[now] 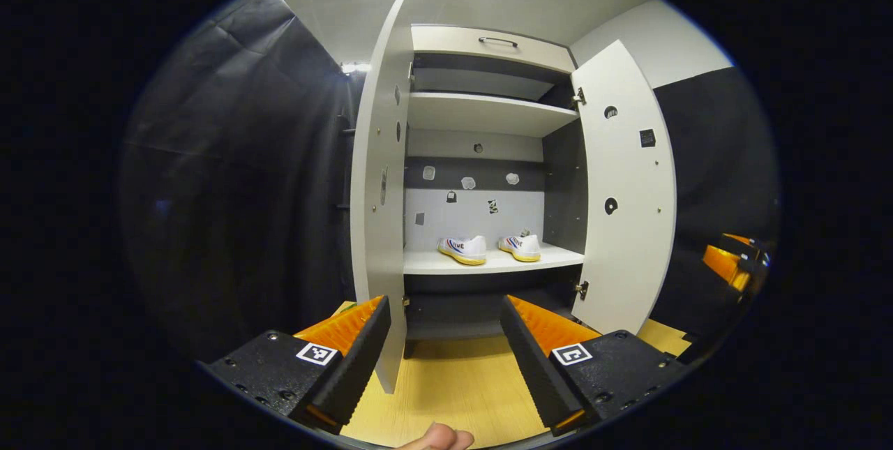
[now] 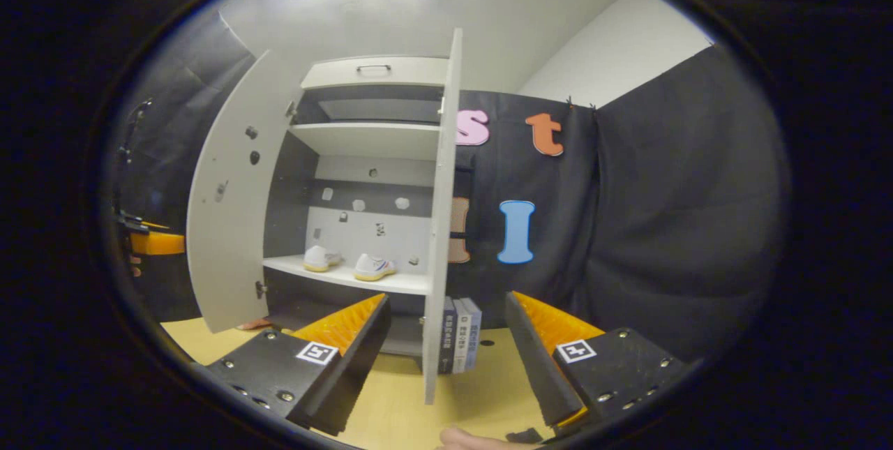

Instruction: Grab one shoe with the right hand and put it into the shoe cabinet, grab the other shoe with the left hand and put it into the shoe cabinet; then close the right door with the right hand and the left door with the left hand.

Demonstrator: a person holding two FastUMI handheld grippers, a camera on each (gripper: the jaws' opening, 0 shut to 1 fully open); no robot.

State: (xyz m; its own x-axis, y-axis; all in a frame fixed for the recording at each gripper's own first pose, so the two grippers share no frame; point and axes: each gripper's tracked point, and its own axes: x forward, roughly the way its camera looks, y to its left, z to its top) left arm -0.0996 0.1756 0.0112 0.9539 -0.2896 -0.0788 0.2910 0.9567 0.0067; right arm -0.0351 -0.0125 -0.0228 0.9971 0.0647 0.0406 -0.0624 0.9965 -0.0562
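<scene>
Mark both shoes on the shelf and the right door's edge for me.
Left shoe (image 1: 464,249), left gripper view, on its side panel.
Right shoe (image 1: 521,246), left gripper view, on its upper.
Right door (image 2: 441,227), right gripper view, on its near edge.

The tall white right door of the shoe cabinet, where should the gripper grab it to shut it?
The white right door stands edge-on between the open right gripper fingers. Probably best to take its free front edge low down, coming straight from the front: that thin slab fits between the fingers, away from the hinges.
</scene>
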